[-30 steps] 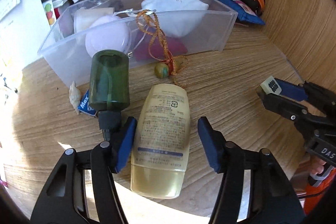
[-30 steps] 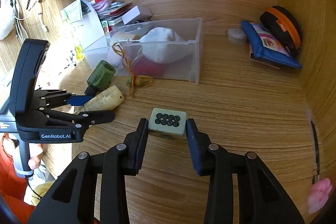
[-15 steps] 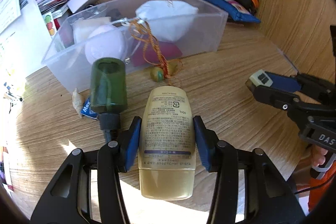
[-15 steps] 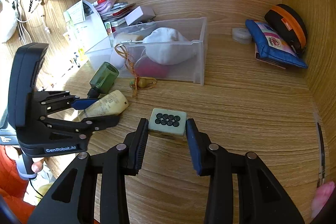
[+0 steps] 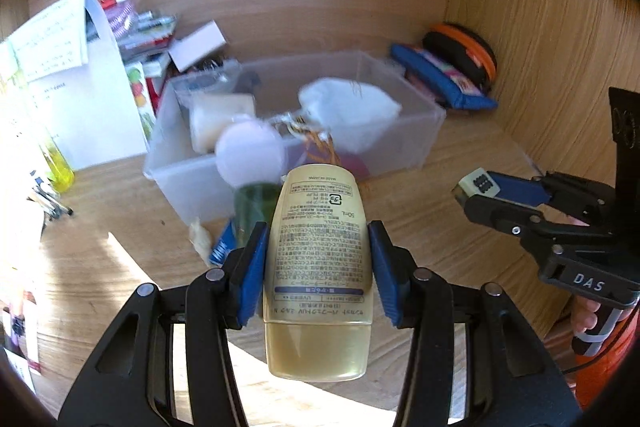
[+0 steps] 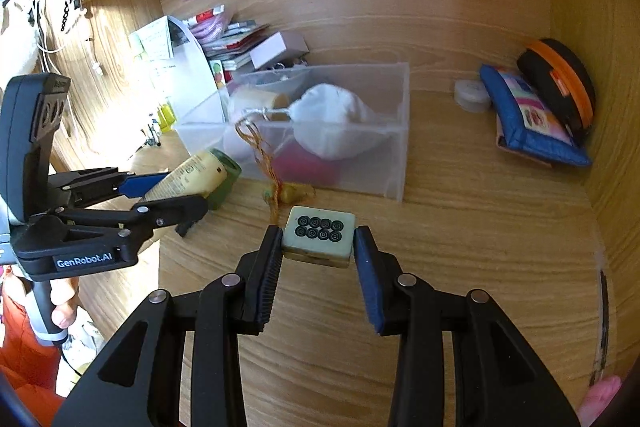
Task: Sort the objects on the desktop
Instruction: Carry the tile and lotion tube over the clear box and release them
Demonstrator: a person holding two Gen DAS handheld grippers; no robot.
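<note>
My left gripper [image 5: 316,263] is shut on a cream lotion bottle [image 5: 318,255] and holds it lifted off the desk, in front of the clear plastic bin [image 5: 424,135]. The bottle also shows in the right wrist view [image 6: 188,177]. My right gripper [image 6: 316,259] is shut on a pale green mahjong tile [image 6: 319,237] with black rings, held above the desk. The tile shows at the right of the left wrist view [image 5: 478,183]. A green bottle [image 5: 252,211] lies on the desk behind the lotion bottle.
The bin [image 6: 396,147] holds a white pouch [image 6: 332,123], a lilac round thing [image 5: 250,157] and other items. An orange cord with a bead [image 6: 280,193] hangs over its front. A blue pouch [image 6: 532,123] and a black-orange case [image 6: 560,83] lie at the right wall. Papers and boxes are stacked at back left.
My left gripper closed on the lotion bottle and lifted it off the desk, tilting upward. My right gripper kept holding the tile and moved little.
</note>
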